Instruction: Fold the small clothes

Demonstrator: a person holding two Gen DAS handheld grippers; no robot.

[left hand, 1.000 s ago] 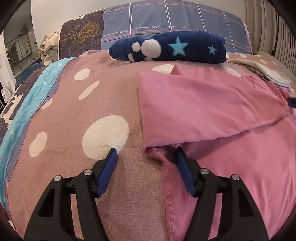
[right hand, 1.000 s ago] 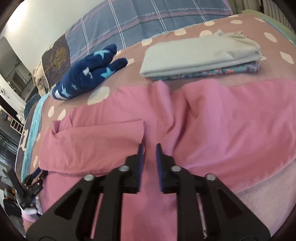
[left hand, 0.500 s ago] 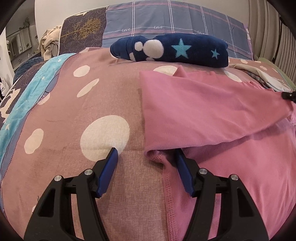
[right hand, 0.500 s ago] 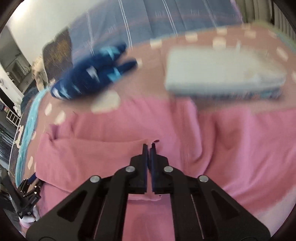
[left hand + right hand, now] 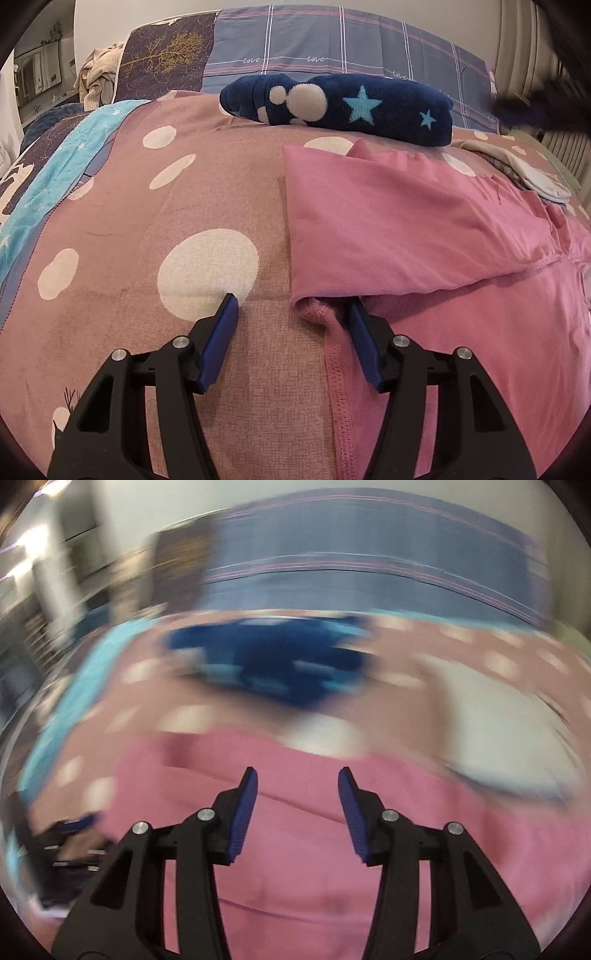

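Both tongs (image 5: 290, 304) (image 5: 297, 775) agape

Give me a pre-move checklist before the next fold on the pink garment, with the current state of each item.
1. Sleeve folded across the pink garment: ok, it lies flat over the body.
2. Left gripper placed at the fold corner: ok; its jaws have been closing slightly, pads not pressing cloth.
3. Right gripper free of cloth: ok; jaws just opened, nothing between them.
4. Right gripper's aim: cannot tell, its view is blurred.
5. Navy star blanket apart from the garment: ok.
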